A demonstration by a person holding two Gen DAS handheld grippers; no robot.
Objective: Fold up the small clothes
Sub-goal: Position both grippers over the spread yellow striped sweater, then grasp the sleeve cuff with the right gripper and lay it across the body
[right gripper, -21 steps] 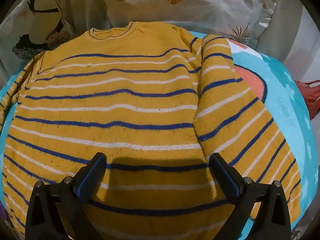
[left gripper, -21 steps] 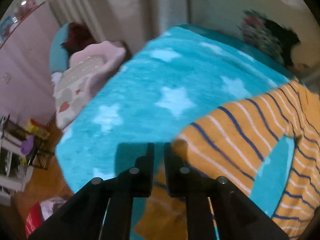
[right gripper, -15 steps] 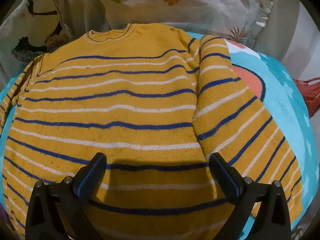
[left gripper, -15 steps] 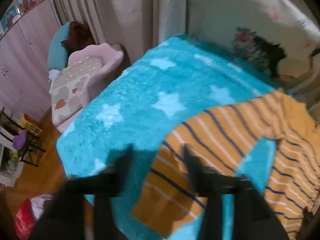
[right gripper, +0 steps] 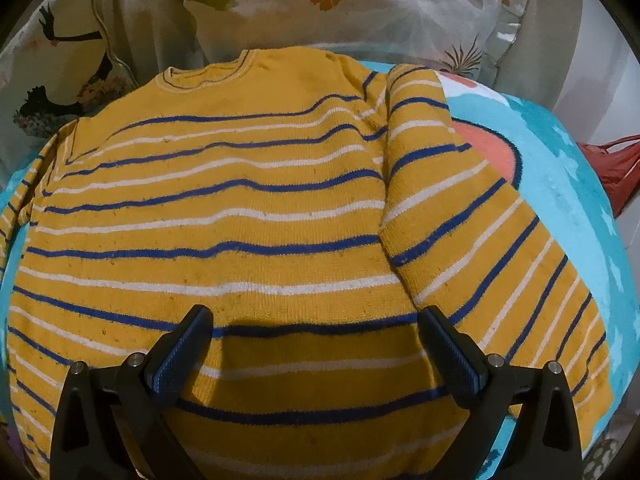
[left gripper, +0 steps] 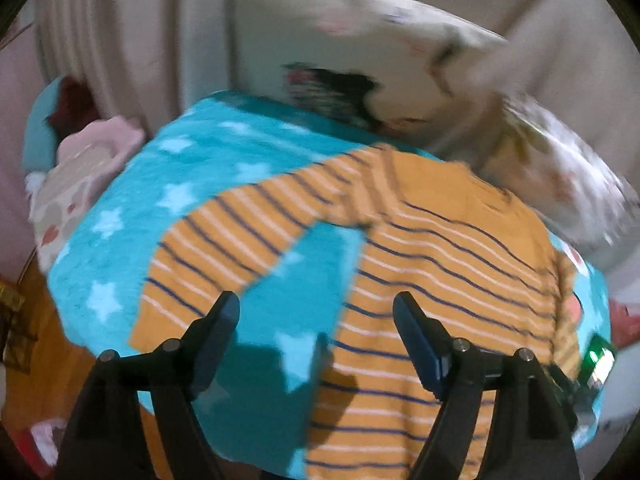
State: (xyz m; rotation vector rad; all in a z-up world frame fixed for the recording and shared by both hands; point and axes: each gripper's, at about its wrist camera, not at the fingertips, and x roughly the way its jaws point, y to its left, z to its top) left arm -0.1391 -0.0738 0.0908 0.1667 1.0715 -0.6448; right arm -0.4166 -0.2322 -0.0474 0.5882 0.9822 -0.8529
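Observation:
A small yellow sweater point(right gripper: 248, 216) with blue and white stripes lies flat on a turquoise star blanket point(left gripper: 192, 184), collar at the far side. Its right sleeve point(right gripper: 472, 240) lies down along the body. Its left sleeve point(left gripper: 240, 240) stretches out to the left in the left wrist view, where the body point(left gripper: 440, 280) also shows. My left gripper point(left gripper: 316, 312) is open and empty above the blanket between sleeve and body. My right gripper point(right gripper: 316, 324) is open and empty over the sweater's lower body.
Patterned pillows point(right gripper: 360, 4) stand against the wall behind the sweater. A pink cushioned chair point(left gripper: 80, 176) stands left of the bed. A red bag point(right gripper: 616, 164) is at the right. The blanket's edge point(left gripper: 80, 320) drops to a wooden floor at the left.
My left gripper has let go of the left sleeve, opened wide and swung right toward the sweater's body. The sleeve now lies spread on the blanket. The right gripper has hardly moved.

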